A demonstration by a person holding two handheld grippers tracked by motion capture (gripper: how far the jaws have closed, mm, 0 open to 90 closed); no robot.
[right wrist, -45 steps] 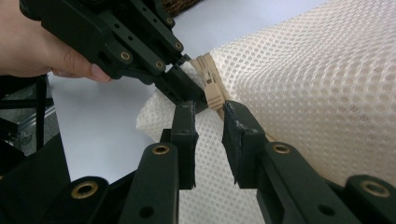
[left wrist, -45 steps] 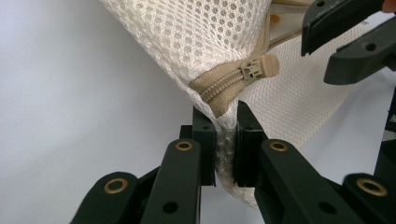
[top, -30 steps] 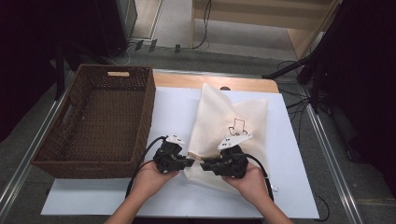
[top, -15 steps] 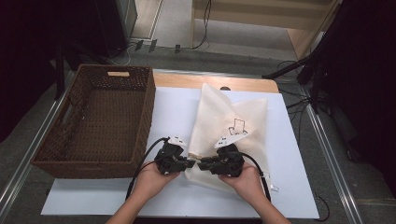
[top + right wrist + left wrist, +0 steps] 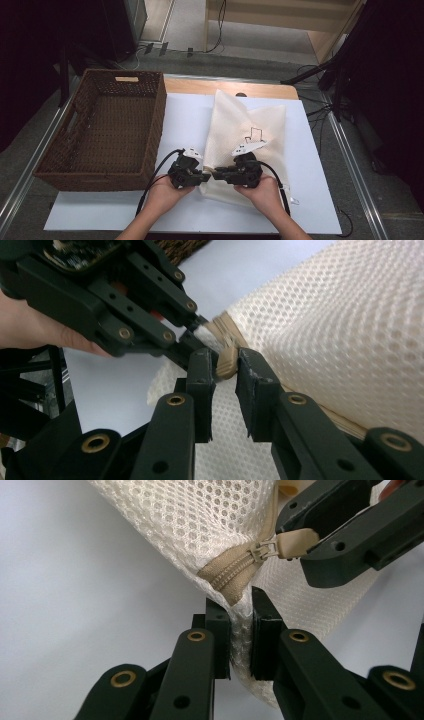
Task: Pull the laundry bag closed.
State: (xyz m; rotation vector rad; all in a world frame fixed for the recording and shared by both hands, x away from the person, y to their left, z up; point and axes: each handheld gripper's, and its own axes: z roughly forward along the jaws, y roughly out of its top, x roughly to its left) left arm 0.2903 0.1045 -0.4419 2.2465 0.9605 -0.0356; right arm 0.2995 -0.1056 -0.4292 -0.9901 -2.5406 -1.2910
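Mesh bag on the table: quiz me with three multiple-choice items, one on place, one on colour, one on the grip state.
1. Where does the basket stand relative to the mesh bag?
A. to its left in the high view
B. on top of it
C. to its right

2. What colour is the zipper?
A. red
B. beige
C. blue

3. What does the left gripper hold?
A. nothing
B. the basket's rim
C. the bag's corner by the zipper end

Answers: 1 A, the high view shows it at the table's left. 2 B, tape and pull tab are beige. 3 C, mesh is pinched between its pads.
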